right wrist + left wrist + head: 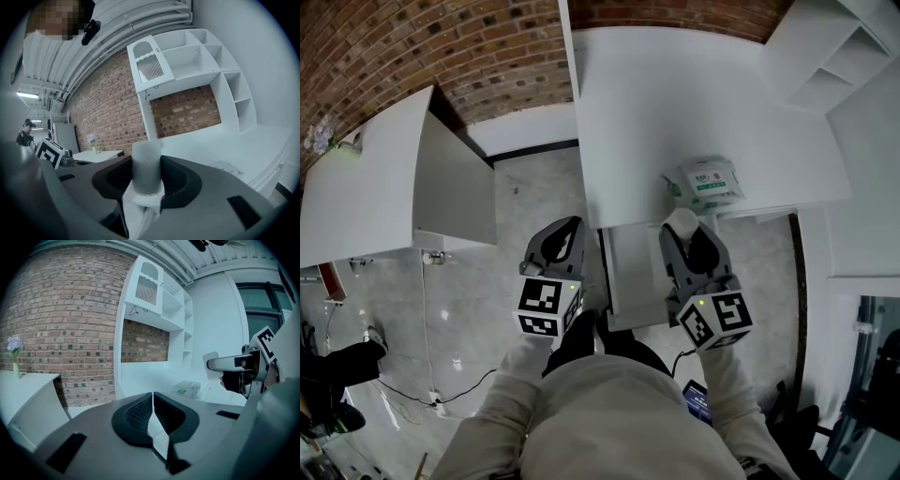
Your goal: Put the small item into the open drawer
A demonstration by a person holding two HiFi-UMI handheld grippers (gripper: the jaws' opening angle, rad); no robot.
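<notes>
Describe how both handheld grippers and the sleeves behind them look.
Both the left gripper and right gripper have grey moulded bodies with black ribbed pads. Each carries a white cube printed with black square markers and a small green light. The person's sleeves are light beige.

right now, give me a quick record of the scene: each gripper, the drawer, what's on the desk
left gripper: jaws together, nothing between them, left of the drawer
right gripper: shut on the small white item, near the desk's front edge
drawer: open, below the desk's front edge
small white item: not yet in the drawer
desk: white, bears a green-and-white pack
</notes>
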